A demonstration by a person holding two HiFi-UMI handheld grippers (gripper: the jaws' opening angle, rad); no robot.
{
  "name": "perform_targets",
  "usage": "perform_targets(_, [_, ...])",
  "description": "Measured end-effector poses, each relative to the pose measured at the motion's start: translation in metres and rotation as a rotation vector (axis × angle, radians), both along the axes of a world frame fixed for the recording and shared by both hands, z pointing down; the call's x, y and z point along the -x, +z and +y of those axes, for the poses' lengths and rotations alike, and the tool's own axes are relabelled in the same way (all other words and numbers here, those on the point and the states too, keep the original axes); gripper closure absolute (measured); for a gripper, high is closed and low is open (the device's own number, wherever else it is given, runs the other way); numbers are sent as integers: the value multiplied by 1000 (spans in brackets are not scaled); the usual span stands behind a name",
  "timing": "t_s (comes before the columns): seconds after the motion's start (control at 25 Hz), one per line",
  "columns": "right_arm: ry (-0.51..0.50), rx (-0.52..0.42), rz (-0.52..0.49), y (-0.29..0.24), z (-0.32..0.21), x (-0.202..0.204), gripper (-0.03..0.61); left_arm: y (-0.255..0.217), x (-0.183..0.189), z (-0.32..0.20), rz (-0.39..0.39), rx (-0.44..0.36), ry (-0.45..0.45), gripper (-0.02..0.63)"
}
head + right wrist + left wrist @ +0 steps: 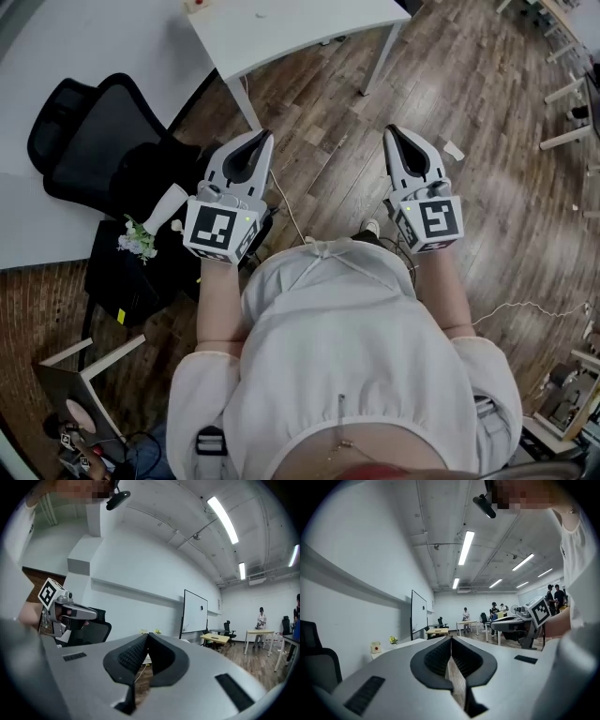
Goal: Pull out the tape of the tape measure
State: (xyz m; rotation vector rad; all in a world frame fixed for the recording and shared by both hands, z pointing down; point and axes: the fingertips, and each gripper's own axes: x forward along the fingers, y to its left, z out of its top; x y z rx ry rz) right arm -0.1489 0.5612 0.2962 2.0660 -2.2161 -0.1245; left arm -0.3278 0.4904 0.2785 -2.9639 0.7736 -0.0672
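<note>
Left claw (264, 138) pressed together, right claw (393, 130) pressed together too — both level, over wooden floor (328, 122)

1. The tape measure showed in none of the three views.
2. The left gripper (257, 137), grey with black ribbed pads, sat left of centre in the head view. It was held level and pointed up the frame, its jaws closed together with nothing between them.
3. The right gripper (395, 130), of the same build, sat right of centre, well apart from the left. Its jaws were likewise together and empty.
</note>
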Motion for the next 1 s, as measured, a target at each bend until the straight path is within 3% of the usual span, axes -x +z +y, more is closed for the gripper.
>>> perform_targets(0.64, [11,8,-37,16,-30,1,581,19,3,-30,29,47,-23,592])
perform_targets(0.68, [22,3,-38,17,-34,-1,528,21,5,-35,44,55,-38,578])
perform_targets(0.76, [24,9,-45,18,-44,-6,287,23,8,-46,69,69,-61,303])
perform_targets(0.8, [26,12,-51,19,-49,-10,234,24,9,-52,75,72,-75,270])
perform_targets(1.0, [12,28,-52,22,-72,-33,213,27,5,-74,57,71,-139,264])
